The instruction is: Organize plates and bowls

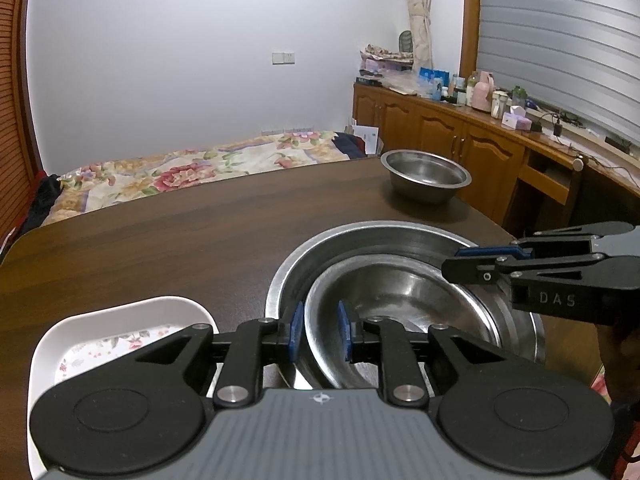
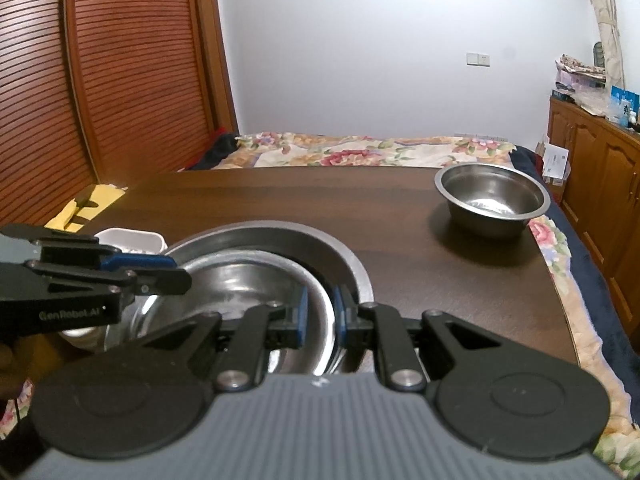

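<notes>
White floral tray (image 1: 120,320) half hidden behind left gripper (image 1: 320,330), cut off at seven o'clock. Inner steel bowl's (image 2: 240,280) near rim covered by right gripper (image 2: 322,316). Counter bottles (image 1: 480,90) at two o'clock too small to identify.

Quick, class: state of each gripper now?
Left gripper: open, jaws straddling the inner bowl rim.
Right gripper: open, straddling the same rim.
</notes>
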Tool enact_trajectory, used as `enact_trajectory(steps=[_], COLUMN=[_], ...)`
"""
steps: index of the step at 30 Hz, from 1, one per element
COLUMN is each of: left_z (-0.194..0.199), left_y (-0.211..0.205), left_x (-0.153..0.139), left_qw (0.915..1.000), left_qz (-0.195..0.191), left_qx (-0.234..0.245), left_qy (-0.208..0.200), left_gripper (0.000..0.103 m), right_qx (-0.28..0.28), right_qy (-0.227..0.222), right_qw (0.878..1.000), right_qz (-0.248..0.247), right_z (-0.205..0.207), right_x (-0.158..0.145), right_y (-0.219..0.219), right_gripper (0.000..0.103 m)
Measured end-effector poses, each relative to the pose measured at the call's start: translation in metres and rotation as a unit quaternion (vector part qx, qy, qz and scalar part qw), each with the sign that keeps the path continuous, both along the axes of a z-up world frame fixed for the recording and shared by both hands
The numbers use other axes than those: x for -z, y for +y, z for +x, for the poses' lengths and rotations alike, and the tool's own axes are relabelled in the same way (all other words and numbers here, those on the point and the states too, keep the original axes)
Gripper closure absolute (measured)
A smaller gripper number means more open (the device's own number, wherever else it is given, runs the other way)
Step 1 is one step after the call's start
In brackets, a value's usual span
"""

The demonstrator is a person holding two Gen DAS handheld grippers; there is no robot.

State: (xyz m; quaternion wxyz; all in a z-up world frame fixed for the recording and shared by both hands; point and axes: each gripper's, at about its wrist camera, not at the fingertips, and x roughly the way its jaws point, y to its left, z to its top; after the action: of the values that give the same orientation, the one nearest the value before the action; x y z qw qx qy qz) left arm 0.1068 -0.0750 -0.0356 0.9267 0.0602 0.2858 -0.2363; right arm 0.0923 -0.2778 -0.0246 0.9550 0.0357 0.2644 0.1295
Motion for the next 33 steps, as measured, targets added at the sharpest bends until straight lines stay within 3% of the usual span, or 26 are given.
enact_trajectory(steps=[8,11,12,13,15,17,22,24,26,28,31,33], left_z=[0.001,0.001,0.0,0.0,-0.001,-0.001,-0.001,-0.001,-0.001,-0.001,-0.002,-0.002], left_y=[0.0,-0.002,-0.003,-0.004,-0.005,-0.004,-0.004,-0.005,-0.005,-0.006,-0.006,-0.008], left_x=[-0.006,-0.008,-0.008,-0.009,-0.011,-0.012,-0.017,-0.019,-0.022,-0.024,-0.028,-0.031], left_qw=[1.0,0.9999,0.9999,0.9999,0.9998,0.9998,0.9996,0.9996,0.9994,0.9992,0.999,0.9989], left_qz=[-0.001,-0.003,-0.003,-0.001,0.0,-0.005,-0.011,-0.013,-0.014,-0.014,-0.011,-0.008], left_qx=[-0.001,0.003,0.004,0.003,0.0,0.001,0.002,0.003,0.003,0.002,0.0,-0.002], left_qy=[-0.008,-0.01,-0.011,-0.014,-0.02,-0.02,-0.025,-0.027,-0.031,-0.036,-0.043,-0.047], left_gripper=[0.075,0.067,0.062,0.053,0.045,0.043,0.029,0.024,0.016,0.01,0.005,0.004], right_qx=[0.0,0.001,0.001,0.002,0.004,0.007,0.022,0.027,0.033,0.042,0.054,0.062], right_qy=[0.0,-0.002,-0.004,-0.005,-0.011,-0.014,-0.034,-0.04,-0.046,-0.058,-0.073,-0.078], right_qw=[1.0,1.0,1.0,1.0,1.0,1.0,0.999,0.999,0.998,0.997,0.996,0.995], right_qz=[0.006,0.011,0.012,0.014,0.018,0.02,0.014,0.014,0.012,0.009,0.007,0.007], right_z=[-0.001,-0.003,-0.005,-0.006,-0.008,-0.01,-0.014,-0.016,-0.018,-0.021,-0.025,-0.026], right_x=[0.0,-0.002,-0.003,-0.004,-0.007,-0.009,-0.016,-0.018,-0.019,-0.021,-0.023,-0.024], right_y=[0.0,-0.001,-0.001,-0.002,-0.002,-0.002,-0.005,-0.007,-0.009,-0.012,-0.016,-0.018], right_gripper=[0.086,0.086,0.083,0.074,0.068,0.067,0.049,0.046,0.035,0.013,0.0,0.0])
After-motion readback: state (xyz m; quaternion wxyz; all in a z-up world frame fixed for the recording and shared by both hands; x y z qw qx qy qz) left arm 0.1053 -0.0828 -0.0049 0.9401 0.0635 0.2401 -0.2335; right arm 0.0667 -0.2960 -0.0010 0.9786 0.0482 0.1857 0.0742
